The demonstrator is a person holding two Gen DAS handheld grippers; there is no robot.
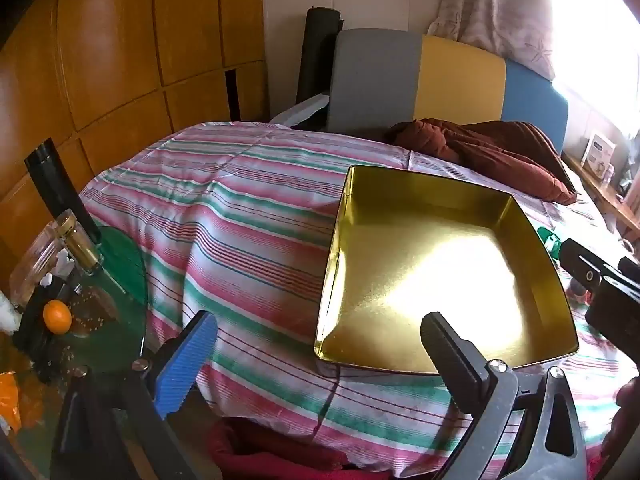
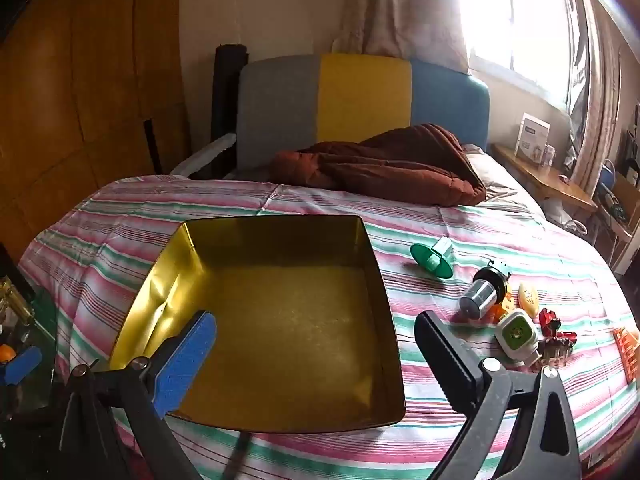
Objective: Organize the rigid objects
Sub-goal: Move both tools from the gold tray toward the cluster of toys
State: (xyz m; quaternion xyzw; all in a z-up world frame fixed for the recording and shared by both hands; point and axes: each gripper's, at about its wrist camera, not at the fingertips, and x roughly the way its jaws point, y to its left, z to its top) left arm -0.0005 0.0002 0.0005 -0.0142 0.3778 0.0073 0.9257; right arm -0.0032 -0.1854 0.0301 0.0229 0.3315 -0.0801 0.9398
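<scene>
Gold tin (image 2: 288, 320) sits empty near the bed's (image 2: 460, 228) foot edge. Small toys, e.g. a green-faced plug (image 2: 516, 330), lie toward the bed's right edge, likely light, stiff, a bit slippery; best gripped across the flat sides. Left gripper (image 1: 320, 344) and right gripper (image 2: 316, 344): jaws wide, holding nothing.

No text, brand or number can be read. The white box (image 2: 533, 137) on the far right shelf (image 2: 548, 178) carries a blue label, too small and blurred to make out.
</scene>
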